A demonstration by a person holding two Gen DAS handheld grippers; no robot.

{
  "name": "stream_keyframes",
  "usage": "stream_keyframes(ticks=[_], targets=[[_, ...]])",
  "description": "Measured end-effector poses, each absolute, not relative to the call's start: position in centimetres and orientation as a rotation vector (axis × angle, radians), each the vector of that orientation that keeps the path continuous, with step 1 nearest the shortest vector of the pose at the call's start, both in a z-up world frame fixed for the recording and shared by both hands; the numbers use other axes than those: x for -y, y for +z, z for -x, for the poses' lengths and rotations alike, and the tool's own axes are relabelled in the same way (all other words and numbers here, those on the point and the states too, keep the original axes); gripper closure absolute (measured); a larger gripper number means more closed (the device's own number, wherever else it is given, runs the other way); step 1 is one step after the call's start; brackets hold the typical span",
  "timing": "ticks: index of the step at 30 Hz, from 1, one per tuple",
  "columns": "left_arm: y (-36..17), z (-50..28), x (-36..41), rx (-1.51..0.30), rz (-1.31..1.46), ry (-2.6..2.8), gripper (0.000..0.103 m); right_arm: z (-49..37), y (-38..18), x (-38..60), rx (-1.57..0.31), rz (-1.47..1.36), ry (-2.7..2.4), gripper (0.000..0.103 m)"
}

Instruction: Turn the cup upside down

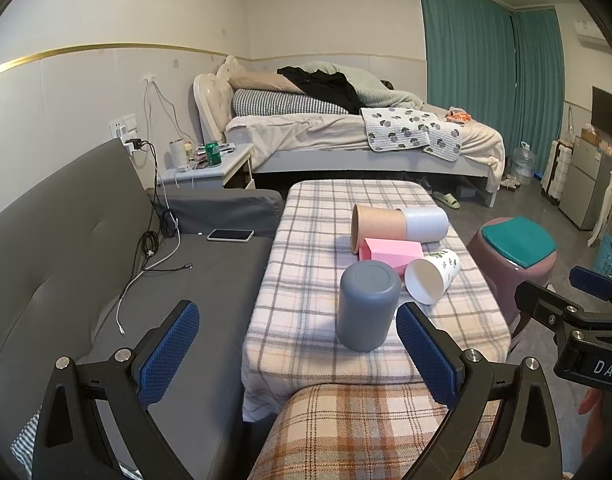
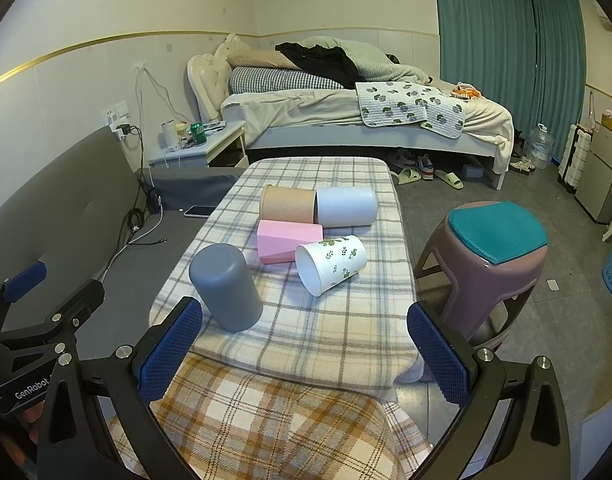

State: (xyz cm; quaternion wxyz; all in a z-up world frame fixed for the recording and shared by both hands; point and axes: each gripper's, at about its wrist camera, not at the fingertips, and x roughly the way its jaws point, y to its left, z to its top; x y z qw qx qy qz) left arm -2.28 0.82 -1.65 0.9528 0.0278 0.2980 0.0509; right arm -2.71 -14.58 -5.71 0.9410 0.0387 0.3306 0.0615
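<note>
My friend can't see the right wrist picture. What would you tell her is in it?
An open right hand-held gripper points at a plaid-covered table where a gray cup stands upside down. Behind it lie a leaf-print cup, a pink box, a tan cup and a white cup.

A matte grey plastic cylindrical cup (image 1: pixel 367 306) (image 2: pixel 226 288) is standing mouth-down, its closed flat base facing up, on the plaid cloth near the front edge. A white paper cup with green leaf prints (image 1: pixel 431 276) (image 2: pixel 330 265) is lying on its side just beyond, mouth facing forward.
</note>
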Motion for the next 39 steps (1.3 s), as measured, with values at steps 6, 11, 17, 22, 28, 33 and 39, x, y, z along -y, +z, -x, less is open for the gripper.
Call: stream_keyframes(ticks=[6, 11, 17, 22, 28, 33, 39], targets=[[-1.68, 2.28, -0.76, -0.606, -0.057, 0.104, 0.001, 2.83, -5.91, 14.63, -0.676, -0.078, 0.127, 0.000], [-1.65, 2.26, -0.79, -0.606, -0.056, 0.102, 0.001, 2.87, -5.95, 14.66, -0.678, -0.080, 0.128, 0.000], [-1.61, 2.25, -0.81, -0.607, -0.056, 0.102, 0.001, 2.94, -5.99, 14.69, -0.679, -0.078, 0.128, 0.000], [-1.59, 2.25, -0.81, -0.607, -0.055, 0.103, 0.001, 2.92, -6.00, 14.61, -0.680, -0.078, 0.128, 0.000], [-1.56, 2.26, -0.79, -0.607, -0.055, 0.102, 0.001, 2.97, -6.02, 14.66, -0.682, -0.078, 0.128, 0.000], [-1.53, 2.23, -0.83, -0.607, -0.054, 0.102, 0.001, 3.12, -6.14, 14.58, -0.685, -0.076, 0.128, 0.000], [-1.62, 2.26, -0.74, -0.609, -0.053, 0.102, 0.001, 3.21, -6.21, 14.57, -0.687, -0.074, 0.127, 0.000]])
